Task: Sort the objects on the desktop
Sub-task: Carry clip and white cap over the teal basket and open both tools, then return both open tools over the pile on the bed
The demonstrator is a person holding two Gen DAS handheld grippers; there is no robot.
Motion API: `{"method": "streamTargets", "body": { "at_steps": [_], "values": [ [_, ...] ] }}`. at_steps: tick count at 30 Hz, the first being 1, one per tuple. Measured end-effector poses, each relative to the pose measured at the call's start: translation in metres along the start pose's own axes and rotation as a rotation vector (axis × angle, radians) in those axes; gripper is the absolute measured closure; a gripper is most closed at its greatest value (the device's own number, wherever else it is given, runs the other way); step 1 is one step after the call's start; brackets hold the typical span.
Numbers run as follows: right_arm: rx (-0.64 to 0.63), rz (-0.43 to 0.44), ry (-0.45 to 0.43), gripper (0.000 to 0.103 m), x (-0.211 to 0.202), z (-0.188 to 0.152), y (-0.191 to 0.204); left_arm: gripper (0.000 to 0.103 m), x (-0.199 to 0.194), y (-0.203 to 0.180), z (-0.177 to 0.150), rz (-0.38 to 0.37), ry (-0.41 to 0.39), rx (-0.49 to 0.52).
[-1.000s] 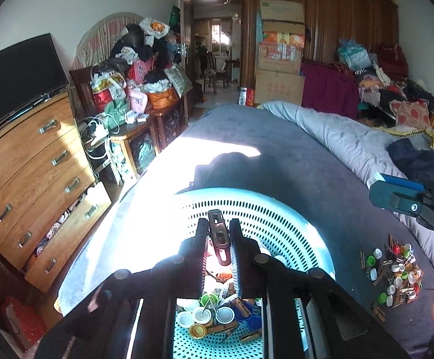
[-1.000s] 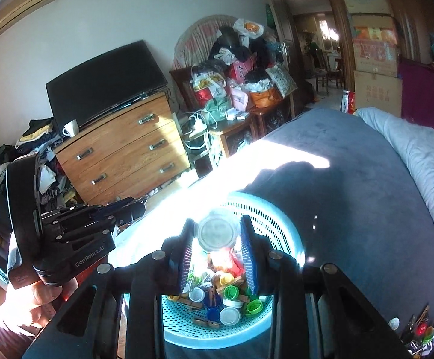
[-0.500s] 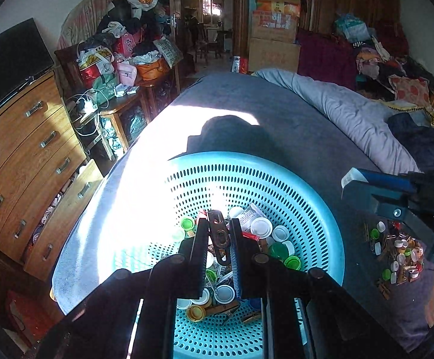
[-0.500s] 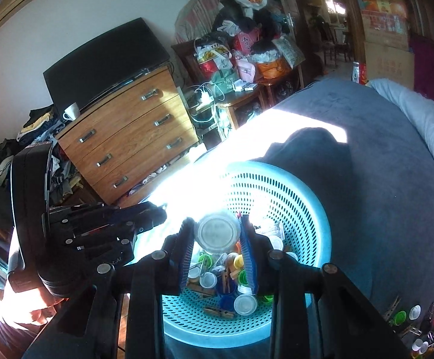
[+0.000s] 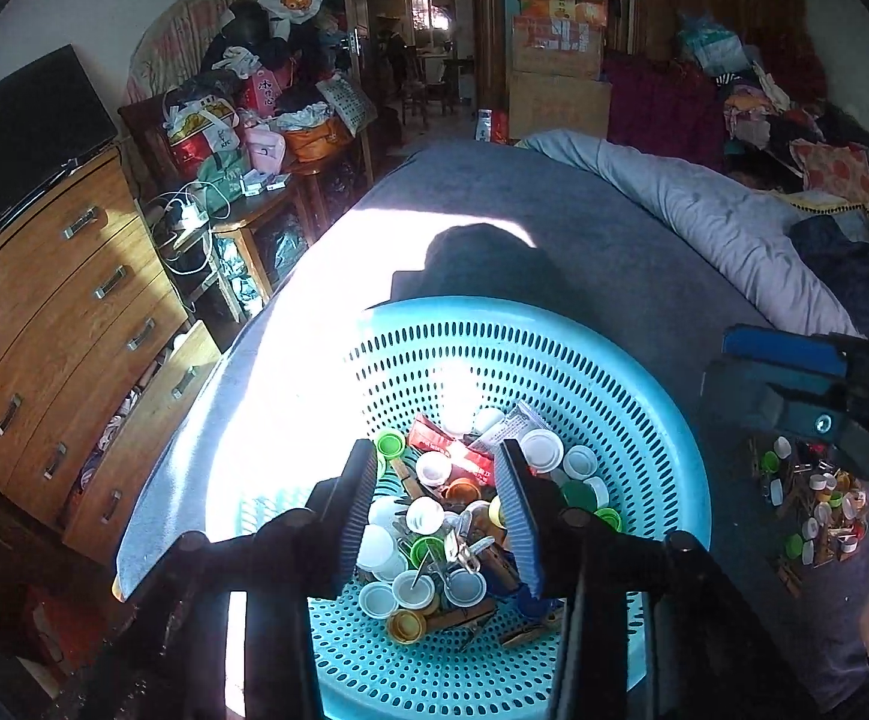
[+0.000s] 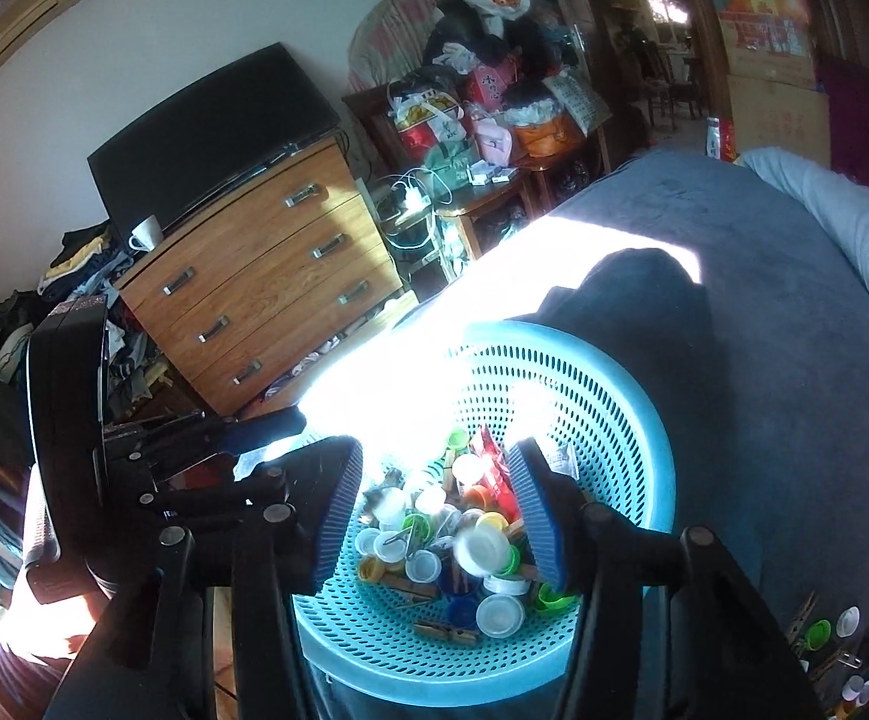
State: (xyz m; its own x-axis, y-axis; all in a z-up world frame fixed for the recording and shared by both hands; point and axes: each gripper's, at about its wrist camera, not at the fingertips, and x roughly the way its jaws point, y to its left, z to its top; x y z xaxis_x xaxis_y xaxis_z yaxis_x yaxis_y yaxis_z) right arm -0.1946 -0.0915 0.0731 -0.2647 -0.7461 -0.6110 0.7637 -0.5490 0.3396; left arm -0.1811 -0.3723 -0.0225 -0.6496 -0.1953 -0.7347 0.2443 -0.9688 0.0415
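While both hands hung over the bed (image 5: pixel 644 252), the blue basket (image 5: pixel 662 414) sat at six o'clock, heaped with caps. The left hand-held gripper (image 5: pixel 434 480) and right hand-held gripper (image 6: pixel 434 492) had just been opening, nothing pinched: the drop looked done. Next probably called for a reach to the loose pile (image 5: pixel 812 504), whole only in the left view; a blurred white cap (image 6: pixel 482 549) showed only in the right.

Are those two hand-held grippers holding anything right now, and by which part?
Nothing. The left hand-held gripper and right hand-held gripper have just been opening; both stand empty over the blue basket.
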Motion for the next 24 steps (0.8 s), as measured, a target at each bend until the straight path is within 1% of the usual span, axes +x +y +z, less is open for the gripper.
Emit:
{"method": "streamTargets", "body": {
  "at_steps": [3, 5, 6, 7, 8, 9, 10, 13, 14, 16, 18, 20, 22, 23, 24],
  "values": [
    [0.002, 0.003, -0.031, 0.052, -0.013, -0.003, -0.002, 0.061, -0.006, 0.001, -0.001, 0.01, -0.009, -0.017],
    [0.002, 0.001, -0.083, 0.051, -0.032, -0.011, -0.002, 0.061, -0.012, -0.003, -0.003, -0.001, -0.014, -0.016],
    [0.001, -0.006, -0.123, 0.044, -0.047, -0.021, -0.002, 0.061, -0.018, -0.01, -0.005, -0.013, -0.025, -0.005],
    [0.001, -0.014, -0.159, 0.037, -0.061, -0.036, -0.002, 0.059, -0.024, -0.018, -0.01, -0.034, -0.038, 0.01],
    [-0.002, -0.028, -0.186, 0.023, -0.074, -0.055, -0.004, 0.056, -0.031, -0.027, -0.014, -0.067, -0.05, 0.033],
    [-0.011, -0.052, -0.199, 0.019, -0.085, -0.078, -0.006, 0.047, -0.036, -0.04, -0.021, -0.101, -0.06, 0.06],
    [-0.022, -0.082, -0.198, 0.017, -0.095, -0.104, -0.009, 0.041, -0.041, -0.055, -0.029, -0.126, -0.071, 0.093],
    [0.002, -0.167, -0.142, 0.017, -0.118, -0.187, -0.03, 0.034, -0.052, -0.114, -0.063, -0.223, -0.087, 0.223],
    [0.025, -0.195, -0.121, 0.017, -0.127, -0.216, -0.041, 0.033, -0.051, -0.136, -0.076, -0.258, -0.086, 0.261],
    [0.054, -0.265, -0.064, 0.017, -0.145, -0.27, -0.063, 0.032, -0.04, -0.178, -0.1, -0.315, -0.062, 0.327],
    [0.106, -0.326, -0.006, 0.017, -0.161, -0.317, -0.088, 0.032, -0.015, -0.216, -0.12, -0.335, -0.014, 0.38],
    [0.175, -0.362, 0.023, 0.018, -0.18, -0.355, -0.113, 0.032, 0.019, -0.247, -0.134, -0.329, 0.057, 0.388],
    [0.244, -0.387, 0.018, 0.018, -0.2, -0.384, -0.133, 0.032, 0.044, -0.275, -0.144, -0.36, 0.101, 0.385],
    [0.281, -0.392, 0.005, 0.018, -0.208, -0.395, -0.142, 0.032, 0.052, -0.29, -0.148, -0.379, 0.109, 0.395],
    [0.313, -0.396, -0.007, 0.018, -0.214, -0.404, -0.149, 0.032, 0.059, -0.304, -0.151, -0.401, 0.135, 0.4]
  ]
}}
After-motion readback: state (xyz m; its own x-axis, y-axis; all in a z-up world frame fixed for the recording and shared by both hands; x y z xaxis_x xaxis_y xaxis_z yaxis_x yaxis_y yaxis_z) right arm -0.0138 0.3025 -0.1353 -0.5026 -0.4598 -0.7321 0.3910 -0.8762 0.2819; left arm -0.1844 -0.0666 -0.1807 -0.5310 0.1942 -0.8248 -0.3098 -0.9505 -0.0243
